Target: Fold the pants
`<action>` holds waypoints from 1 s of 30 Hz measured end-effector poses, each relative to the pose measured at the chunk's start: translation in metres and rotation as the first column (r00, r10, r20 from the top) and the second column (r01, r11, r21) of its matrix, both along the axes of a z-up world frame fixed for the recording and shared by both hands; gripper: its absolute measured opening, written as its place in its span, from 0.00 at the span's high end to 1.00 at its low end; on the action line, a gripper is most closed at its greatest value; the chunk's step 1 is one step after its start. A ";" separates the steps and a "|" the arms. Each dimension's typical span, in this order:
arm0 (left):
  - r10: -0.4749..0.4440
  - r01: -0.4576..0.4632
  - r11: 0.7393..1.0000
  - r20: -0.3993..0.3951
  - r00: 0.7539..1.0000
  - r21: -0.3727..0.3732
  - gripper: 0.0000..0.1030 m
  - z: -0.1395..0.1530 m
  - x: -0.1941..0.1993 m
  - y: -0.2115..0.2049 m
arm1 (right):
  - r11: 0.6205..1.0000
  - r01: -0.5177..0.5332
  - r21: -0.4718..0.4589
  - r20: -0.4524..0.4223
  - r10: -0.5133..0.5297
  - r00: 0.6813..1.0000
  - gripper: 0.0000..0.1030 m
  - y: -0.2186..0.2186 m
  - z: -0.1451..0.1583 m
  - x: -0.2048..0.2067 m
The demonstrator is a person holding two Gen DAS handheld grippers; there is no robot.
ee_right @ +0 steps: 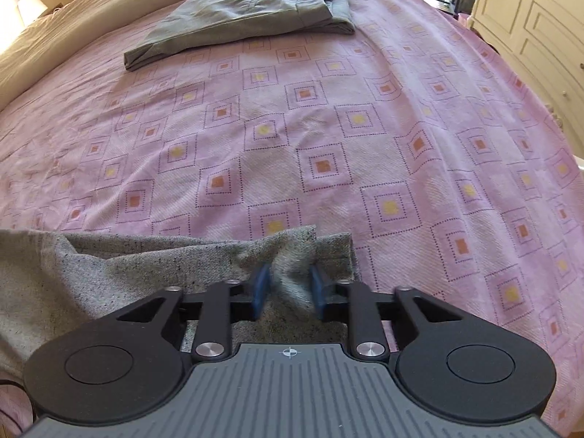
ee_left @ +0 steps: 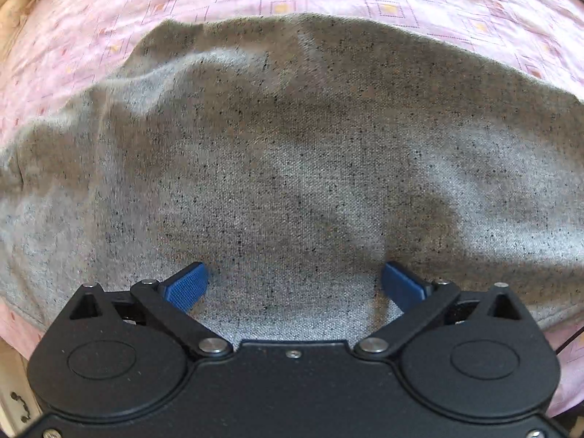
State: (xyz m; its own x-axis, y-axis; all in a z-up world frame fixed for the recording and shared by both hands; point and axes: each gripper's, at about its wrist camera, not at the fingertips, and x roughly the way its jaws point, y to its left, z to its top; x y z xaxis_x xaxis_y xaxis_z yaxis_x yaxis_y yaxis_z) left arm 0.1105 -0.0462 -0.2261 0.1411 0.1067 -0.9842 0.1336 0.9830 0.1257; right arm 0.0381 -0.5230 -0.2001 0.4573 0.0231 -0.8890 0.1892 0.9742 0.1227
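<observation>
While bunched between right gripper [ee_right: 288, 288] pads, grey pants [ee_right: 120, 270] corner.

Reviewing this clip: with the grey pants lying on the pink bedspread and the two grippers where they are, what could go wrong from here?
1. The left gripper is wide open over the speckled grey pants, holding nothing, so a pull by the right gripper alone could drag the fold askew.
2. The right jaws pinch only a bunched corner, which might slip out.
3. Wrinkles near the far edge may get folded in.

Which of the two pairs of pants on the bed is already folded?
The plain grey-green pants at the far end of the pink patterned bedspread; the speckled grey pants lie rumpled beside the right gripper.
</observation>
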 end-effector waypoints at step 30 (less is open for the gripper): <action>-0.257 0.256 0.966 -0.021 0.966 -0.042 0.01 0.010 -0.059 0.030 | 0.959 -0.274 -0.073 0.009 0.275 0.961 0.91 0.170 0.012 -0.061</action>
